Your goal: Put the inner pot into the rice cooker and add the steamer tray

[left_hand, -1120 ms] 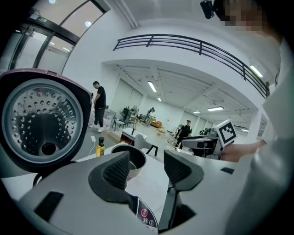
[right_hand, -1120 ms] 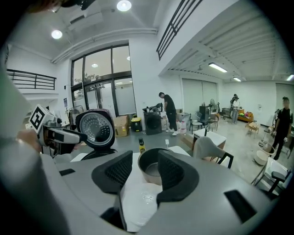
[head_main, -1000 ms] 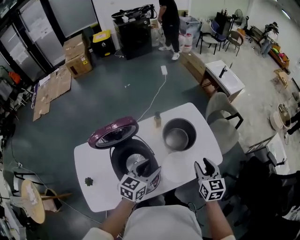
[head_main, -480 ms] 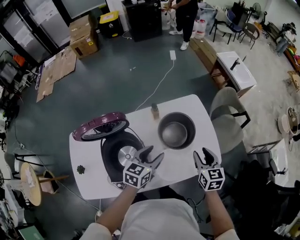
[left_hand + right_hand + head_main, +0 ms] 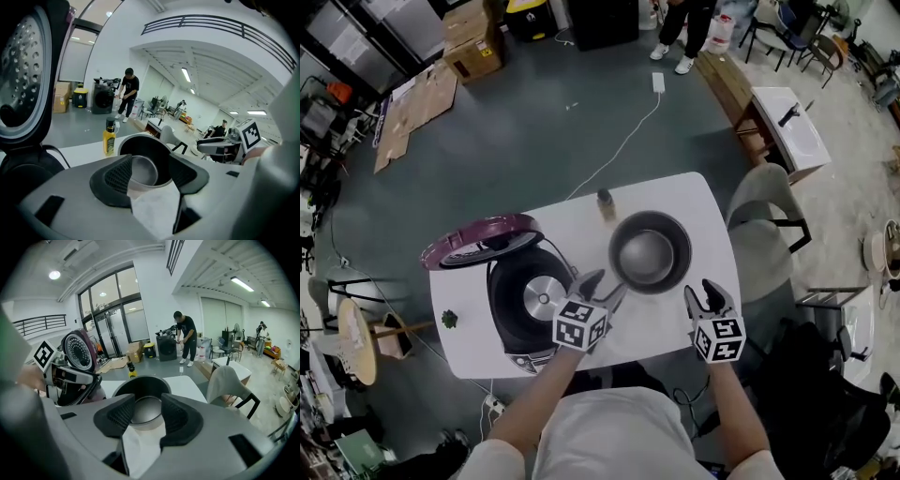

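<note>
Left gripper [image 5: 605,288], jaws just opening wider and gripping nothing, and right gripper [image 5: 703,292], jaws likewise apart and empty, hover above the near edge of a white table [image 5: 684,202]. Just beyond them the inner pot [image 5: 649,251] stands on the table, beside the open rice cooker [image 5: 530,300]

A: Floor?
B: Dark grey-green floor [image 5: 534,131]. White power strip [image 5: 659,82] lying on it with its cable trailing. Flattened cardboard [image 5: 414,105] and cardboard boxes [image 5: 473,49] far left.
A: Furniture?
B: White rounded surface [image 5: 675,197], grey chair [image 5: 757,206] just beside its right end, white desk [image 5: 792,131] further right, round wooden stool [image 5: 356,342] at left.
A: Walls, light?
B: White walls [image 5: 154,291], tall glazed windows [image 5: 112,324], round ceiling lamp [image 5: 54,274], strip light [image 5: 241,284], dark railing [image 5: 40,323] up left.
</note>
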Demonstrator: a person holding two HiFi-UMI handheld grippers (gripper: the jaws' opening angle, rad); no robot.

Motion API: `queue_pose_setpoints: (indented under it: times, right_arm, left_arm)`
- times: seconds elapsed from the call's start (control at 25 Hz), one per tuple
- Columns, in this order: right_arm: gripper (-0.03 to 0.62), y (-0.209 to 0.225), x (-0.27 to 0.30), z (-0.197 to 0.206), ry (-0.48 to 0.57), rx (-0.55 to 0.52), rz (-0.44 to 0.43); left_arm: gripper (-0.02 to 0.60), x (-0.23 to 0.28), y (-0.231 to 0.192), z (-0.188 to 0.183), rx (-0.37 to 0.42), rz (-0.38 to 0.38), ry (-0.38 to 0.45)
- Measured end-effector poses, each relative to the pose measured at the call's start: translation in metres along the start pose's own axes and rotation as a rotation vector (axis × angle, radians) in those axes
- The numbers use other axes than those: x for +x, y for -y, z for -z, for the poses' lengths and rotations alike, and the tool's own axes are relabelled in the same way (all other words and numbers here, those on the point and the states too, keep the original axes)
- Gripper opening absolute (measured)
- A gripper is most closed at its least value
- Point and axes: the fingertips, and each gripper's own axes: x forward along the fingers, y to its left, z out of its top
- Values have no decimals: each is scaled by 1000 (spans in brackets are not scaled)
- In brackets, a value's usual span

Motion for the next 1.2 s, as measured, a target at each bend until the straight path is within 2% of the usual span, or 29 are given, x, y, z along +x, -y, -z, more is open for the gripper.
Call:
queue_pose_setpoints:
  times: [0.6,0.76,1.08,1.2]
  right_arm:
    - [196,50,93,30,-170,8,13]
    - [198,57,112,39,-216,0,10]
    - [193,62,145,53,-298,7,6]
    - [182,65,153,55,-324,-8,9]
  left_arm:
    - [262,77,-56,31,-168,-209,-147]
    - [262,92,-67,36,-193,-224,-165]
    - [262,113,-88,54,-166,-236,-232]
    - [236,119,-94,59,-162,-229,-256]
